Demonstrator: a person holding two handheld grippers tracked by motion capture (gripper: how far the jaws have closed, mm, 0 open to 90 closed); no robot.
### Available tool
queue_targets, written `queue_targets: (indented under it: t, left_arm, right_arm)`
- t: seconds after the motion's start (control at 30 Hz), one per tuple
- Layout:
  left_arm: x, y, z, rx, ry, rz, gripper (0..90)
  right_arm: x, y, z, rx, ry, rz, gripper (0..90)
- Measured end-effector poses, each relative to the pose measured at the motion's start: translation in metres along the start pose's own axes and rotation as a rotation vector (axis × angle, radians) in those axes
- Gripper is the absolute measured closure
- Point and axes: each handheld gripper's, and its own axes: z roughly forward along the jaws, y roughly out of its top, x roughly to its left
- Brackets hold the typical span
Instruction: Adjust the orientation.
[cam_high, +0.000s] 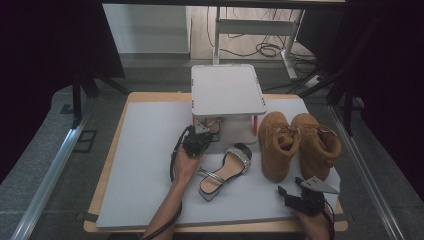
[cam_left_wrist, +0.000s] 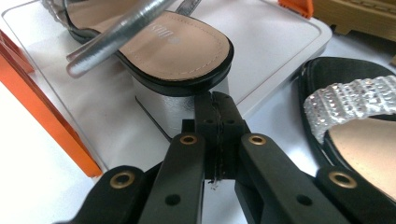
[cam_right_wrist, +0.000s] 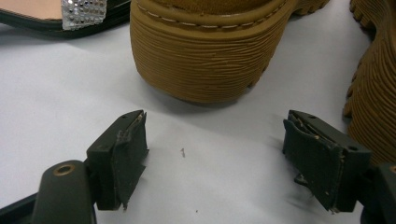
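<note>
Sandal (cam_high: 226, 170) with a rhinestone strap lies on the grey table mat (cam_high: 145, 165), near-centre, toe toward the far right, heel toward the near left. Its mate, second sandal (cam_left_wrist: 154, 51) (silver block heel, silver strap), sits on the lower tray of a small white two-tier rack (cam_high: 227, 90) at the far centre of the mat. Left gripper (cam_high: 202, 131) is at the rack's near-left corner; in the left gripper view its jaws are pressed together with nothing between them, tips just at the silver heel, contact not clear. Tan boots (cam_high: 300, 142) stand side by side on the right of the mat, just right of the rack. Right gripper (cam_high: 291, 186) rests low at the near right, jaws spread wide and empty, pointing at the heel of the nearer boot (cam_right_wrist: 210, 51).
</note>
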Motion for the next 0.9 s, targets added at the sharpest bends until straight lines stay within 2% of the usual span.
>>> queue_targets:
  t: [0.1, 0.33, 0.7, 0.8, 0.9]
  left_arm:
    - [0.001, 0.0, 0.001, -0.007, -0.007, -0.018, 89.7]
    - [0.002, -0.001, 0.0, -0.012, -0.006, -0.027, 89.3]
    - [0.006, -0.007, -0.014, -0.033, -0.005, -0.07, 74.7]
    - [0.007, -0.007, -0.015, -0.039, -0.005, -0.076, 72.3]
    - [0.005, -0.007, -0.018, -0.044, 0.001, -0.073, 66.2]
  right_arm:
    - [0.0, 0.0, 0.0, 0.0, 0.0, 0.0, 21.6]
    - [0.0, 0.0, 0.0, 0.0, 0.0, 0.0, 21.6]
    - [0.0, 0.0, 0.0, 0.0, 0.0, 0.0, 21.6]
    - [0.0, 0.0, 0.0, 0.0, 0.0, 0.0, 21.6]
    - [0.0, 0.0, 0.0, 0.0, 0.0, -0.001, 21.5]
